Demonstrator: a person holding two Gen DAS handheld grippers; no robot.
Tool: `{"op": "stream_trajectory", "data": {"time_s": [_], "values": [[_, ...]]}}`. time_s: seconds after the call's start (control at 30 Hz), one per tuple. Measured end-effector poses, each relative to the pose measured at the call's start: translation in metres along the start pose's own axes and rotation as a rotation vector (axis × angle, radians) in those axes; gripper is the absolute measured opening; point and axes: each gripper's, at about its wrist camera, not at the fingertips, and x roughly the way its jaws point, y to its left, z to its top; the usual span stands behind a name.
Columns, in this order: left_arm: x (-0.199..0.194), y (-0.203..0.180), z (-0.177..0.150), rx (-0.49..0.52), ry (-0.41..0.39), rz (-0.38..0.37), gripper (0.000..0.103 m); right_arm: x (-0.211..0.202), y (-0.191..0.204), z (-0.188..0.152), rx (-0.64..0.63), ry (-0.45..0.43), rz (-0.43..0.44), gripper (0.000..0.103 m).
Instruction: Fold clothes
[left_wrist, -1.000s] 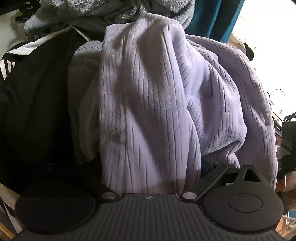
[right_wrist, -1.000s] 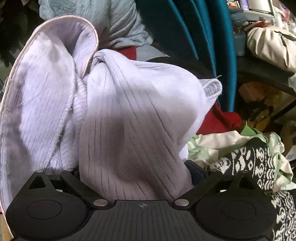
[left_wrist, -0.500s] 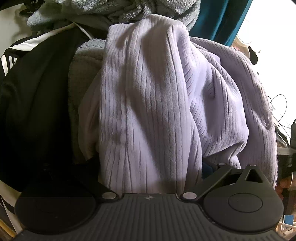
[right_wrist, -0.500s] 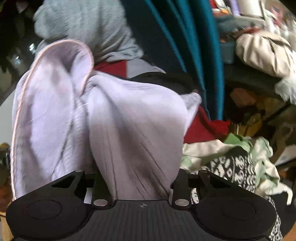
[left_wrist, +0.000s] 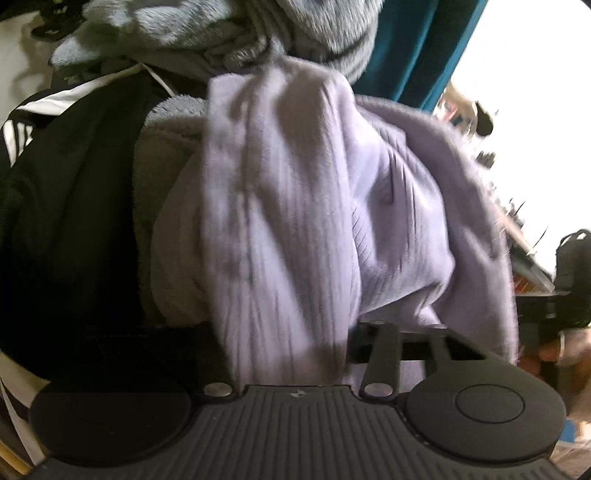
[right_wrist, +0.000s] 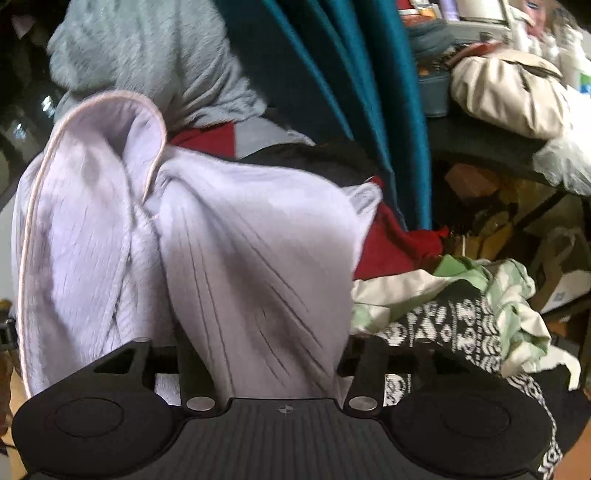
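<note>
Left tool pinches a bunched fold of the lilac ribbed plush garment, which rises straight ahead against a black white-striped jacket and a grey fleece blanket. Right tool clamps another gathered section of the same garment, its pale pink piped edge curling up left. Black-and-white patterned knit and red cloth lie just beside it, right.
</note>
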Motion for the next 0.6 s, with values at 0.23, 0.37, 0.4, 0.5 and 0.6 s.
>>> {"op": "stream_trajectory", "data": {"time_s": [0.23,0.37,0.4,0.5,0.6], "values": [[-0.026,-0.002,0.008,-0.078,-0.068,-0.029,0.035,-0.038,-0.002,-0.014,-0.013,0.027,0.03,0.088],[-0.033,0.0,0.003,-0.157,-0.107,-0.031,0.035,-0.059,0.001,-0.029,-0.051,0.053,0.039,0.093],[-0.034,0.001,0.003,-0.169,-0.112,-0.029,0.035,-0.064,0.002,-0.032,-0.06,0.06,0.041,0.094],[-0.039,0.002,0.0,-0.204,-0.125,-0.029,0.034,-0.068,0.005,-0.047,-0.094,0.094,0.022,0.096],[-0.045,0.003,0.0,-0.235,-0.143,-0.03,0.034,-0.056,0.005,-0.063,-0.087,0.122,0.003,0.095]]}}
